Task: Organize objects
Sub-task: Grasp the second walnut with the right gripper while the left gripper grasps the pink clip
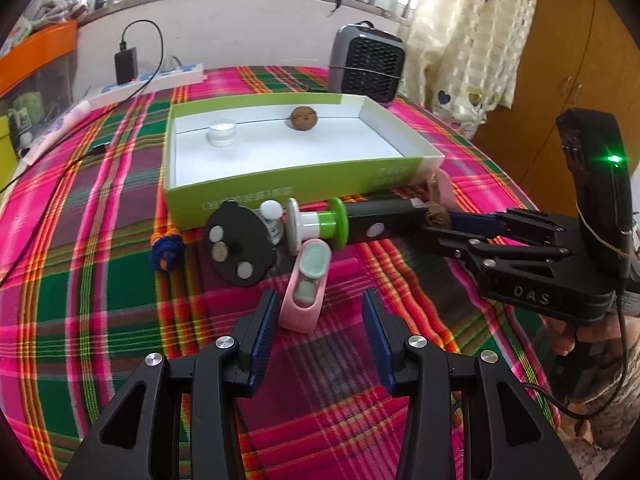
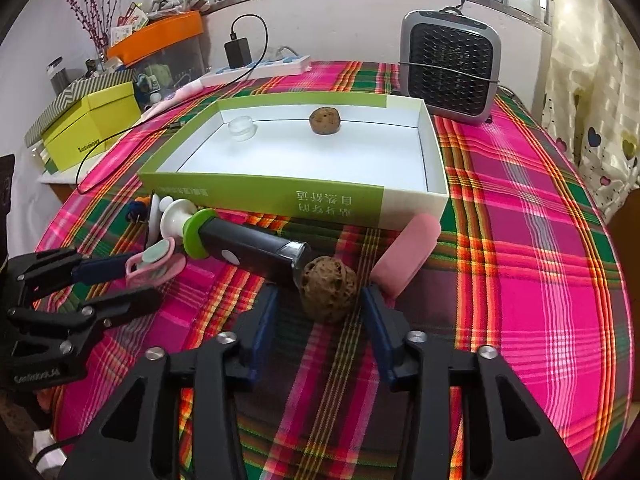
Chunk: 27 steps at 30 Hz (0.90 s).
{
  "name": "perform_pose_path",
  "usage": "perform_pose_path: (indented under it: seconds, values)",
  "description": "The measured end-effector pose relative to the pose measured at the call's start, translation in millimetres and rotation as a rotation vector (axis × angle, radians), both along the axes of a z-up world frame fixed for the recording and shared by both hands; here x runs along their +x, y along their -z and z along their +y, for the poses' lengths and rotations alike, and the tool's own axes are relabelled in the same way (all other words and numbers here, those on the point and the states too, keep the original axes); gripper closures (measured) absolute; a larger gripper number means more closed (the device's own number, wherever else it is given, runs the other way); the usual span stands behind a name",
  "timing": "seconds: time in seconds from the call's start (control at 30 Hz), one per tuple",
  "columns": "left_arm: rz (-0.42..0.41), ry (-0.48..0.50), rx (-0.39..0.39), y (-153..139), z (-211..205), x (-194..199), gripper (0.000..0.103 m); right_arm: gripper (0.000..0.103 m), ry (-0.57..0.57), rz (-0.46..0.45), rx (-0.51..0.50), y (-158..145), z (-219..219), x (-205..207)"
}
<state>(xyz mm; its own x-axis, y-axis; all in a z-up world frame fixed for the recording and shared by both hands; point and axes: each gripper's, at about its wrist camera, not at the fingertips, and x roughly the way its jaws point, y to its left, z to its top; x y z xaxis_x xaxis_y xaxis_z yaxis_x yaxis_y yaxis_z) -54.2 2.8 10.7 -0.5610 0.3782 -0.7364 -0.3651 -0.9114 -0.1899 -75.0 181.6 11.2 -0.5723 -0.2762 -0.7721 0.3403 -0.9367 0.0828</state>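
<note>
Left tongs [image 1: 320,312]: wide open, holding nothing; the pink holder [image 1: 306,288] stands between the blue pads [image 1: 264,328], but they do not touch it.
Right tongs [image 2: 320,308]: wide open, holding nothing; the brown ball [image 2: 329,294] lies between the tips, and I cannot tell if a pad touches it.
Brown ball: on the cloth, touching the end of the black tube [image 2: 256,250].
Black tube: lies on its side just in front of the box, with a green ring and white cap at its left end.
Pink holder: upright on the cloth, a pale green piece inside it, near the tube's white cap.
Box [image 1: 280,190]: green outside and white inside, open, in the middle of the counter [image 2: 540,280].
Inside the box: a small clear jar [image 1: 221,133] at the back left, a second brown ball [image 1: 304,118] at the back middle, well apart.
Black disc [image 1: 238,246]: leans beside the white cap, three round spots on its face.
Pink block [image 2: 406,256]: just beside the right corner of the box.
Rope knot [image 1: 166,250]: blue and orange, left of the disc.
Behind the box: a grey heater [image 2: 452,66] and a white power strip [image 2: 260,68].
</note>
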Motion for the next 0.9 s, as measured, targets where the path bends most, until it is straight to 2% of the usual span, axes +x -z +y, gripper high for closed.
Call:
perform_pose_path:
  seconds: [0.07, 0.5, 0.63, 0.83, 0.9]
  values:
    - [-0.004, -0.004, -0.003, 1, 1, -1, 0.062, 0.070, 0.004, -0.001, -0.005, 0, 1, 0]
    - [0.003, -0.045, -0.060, 1, 9, -12, 0.063, 0.073, 0.008, -0.004, -0.010, -1, 1, -2]
    - [0.003, -0.061, -0.071, 1, 7, -13, 0.076, 0.073, 0.007, -0.004, -0.010, -1, 1, -3]
    - [0.004, -0.064, -0.074, 1, 6, -12, 0.081, 0.073, 0.006, -0.004, -0.010, -1, 1, -3]
    - [0.004, -0.063, -0.076, 1, 6, -12, 0.087, 0.073, 0.006, -0.004, -0.010, 0, 1, -3]
